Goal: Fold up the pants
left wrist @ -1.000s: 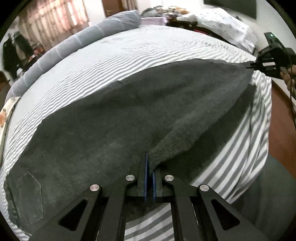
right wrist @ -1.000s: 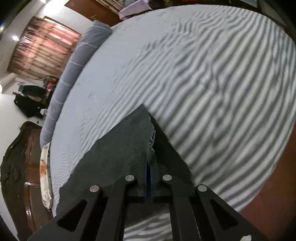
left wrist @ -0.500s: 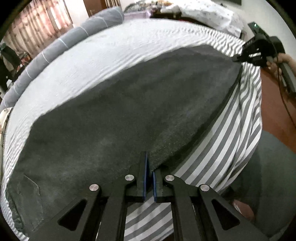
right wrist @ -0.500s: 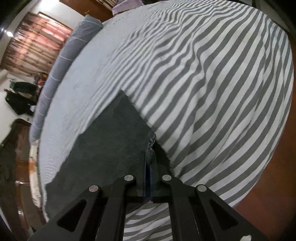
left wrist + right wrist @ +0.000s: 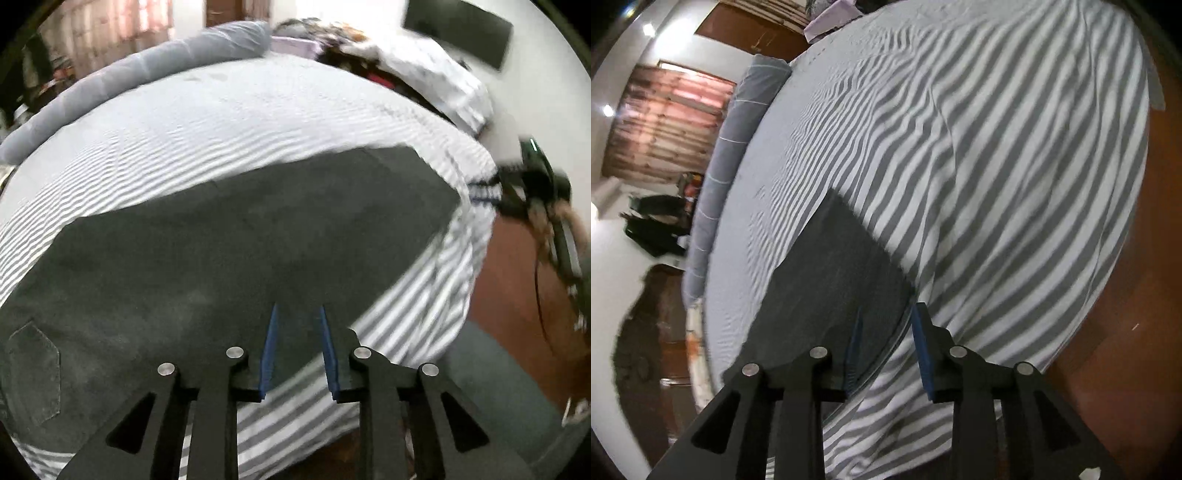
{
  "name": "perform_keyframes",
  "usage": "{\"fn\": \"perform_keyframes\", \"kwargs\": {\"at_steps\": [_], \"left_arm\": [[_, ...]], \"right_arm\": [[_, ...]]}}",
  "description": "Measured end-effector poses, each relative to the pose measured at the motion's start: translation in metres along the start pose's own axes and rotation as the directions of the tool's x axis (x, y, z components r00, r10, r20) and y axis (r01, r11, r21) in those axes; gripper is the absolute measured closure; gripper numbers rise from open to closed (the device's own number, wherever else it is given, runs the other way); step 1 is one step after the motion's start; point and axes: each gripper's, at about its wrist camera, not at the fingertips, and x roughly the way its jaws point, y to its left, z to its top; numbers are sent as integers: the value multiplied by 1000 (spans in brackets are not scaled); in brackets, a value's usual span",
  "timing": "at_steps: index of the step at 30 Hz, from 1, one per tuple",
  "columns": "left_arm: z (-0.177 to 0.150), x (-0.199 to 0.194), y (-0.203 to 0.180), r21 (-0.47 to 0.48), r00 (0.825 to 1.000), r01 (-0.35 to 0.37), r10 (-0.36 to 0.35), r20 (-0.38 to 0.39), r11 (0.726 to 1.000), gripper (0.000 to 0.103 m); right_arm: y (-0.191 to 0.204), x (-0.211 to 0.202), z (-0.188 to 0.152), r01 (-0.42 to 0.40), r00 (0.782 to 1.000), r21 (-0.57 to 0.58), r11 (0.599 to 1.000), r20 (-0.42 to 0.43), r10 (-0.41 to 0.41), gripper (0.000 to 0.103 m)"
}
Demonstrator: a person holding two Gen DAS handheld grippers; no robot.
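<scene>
Dark grey pants [image 5: 229, 258] lie spread flat on a bed [image 5: 258, 122] covered in a grey-and-white striped sheet, near the edge closest to the person, with one back pocket [image 5: 33, 373] showing at the lower left of the left wrist view. The left claw [image 5: 297, 350] hovers over the near hem of the garment, its jaws opening, the blue pads [image 5: 269, 350] standing apart and pressing on nothing, though the cloth's edge lies under the gap between them. The right claw [image 5: 886, 350] is likewise parting its jaws above the corner of the pants [image 5: 831, 273], where the fabric meets the striped sheet; its pads [image 5: 921, 350] stand clear of the cloth, so the garment is released on both sides. In the left wrist view the right claw [image 5: 513, 184] appears blurred at the far right, past the end of the pants, held by a hand [image 5: 554, 221] that is also smeared by motion. A long grey bolster [image 5: 140, 70] runs along the far side of the bed, and reddish curtains [image 5: 665, 122] hang beyond it.
</scene>
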Motion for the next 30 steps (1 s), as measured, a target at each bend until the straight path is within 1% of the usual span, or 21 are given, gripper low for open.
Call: {"fn": "perform_keyframes", "kwargs": {"at_steps": [1,3,5,6,10,13,16,17,19,21,25,28,30], "left_arm": [[4,2,3,-16,1000,-4,4,3,1000,78],[9,9,6,-39,999,-43,43,5,998,78],[11,19,11,-75,997,-74,73,-15,994,78],[12,24,13,-91,996,-82,80,-27,992,78],[6,41,15,-137,994,-89,79,-71,987,78],[-2,52,11,-163,992,-81,65,-104,983,78],[-11,56,13,-171,990,-83,61,-130,982,78],[-12,56,13,-170,989,-84,62,-133,982,78],[-17,57,14,-167,988,-87,64,-138,982,78],[-19,57,15,-174,988,-86,62,-139,981,78],[-21,59,13,-170,987,-101,78,-140,980,78],[-20,61,12,-164,987,-108,85,-139,981,78],[-19,61,11,-166,987,-107,84,-139,980,78]], "right_arm": [[-2,2,-4,-11,1000,14,1000,-7,11,76],[-4,9,-11,-32,999,31,999,-22,33,76],[0,19,-22,-39,998,41,998,-42,41,76],[0,24,-26,-59,997,52,997,-52,62,76],[4,41,-36,-79,992,55,995,-89,84,76],[5,51,-39,-64,992,52,997,-102,69,76],[2,54,-35,-64,995,60,996,-77,69,76],[-1,53,-31,-75,995,69,995,-58,79,76],[-6,47,-22,-69,997,75,995,-18,71,76],[-9,43,-10,-108,994,88,990,16,107,76],[-6,42,5,-135,991,85,987,25,133,76],[1,44,6,-114,993,59,992,17,113,76],[4,40,7,-146,989,63,987,28,144,76]]}}
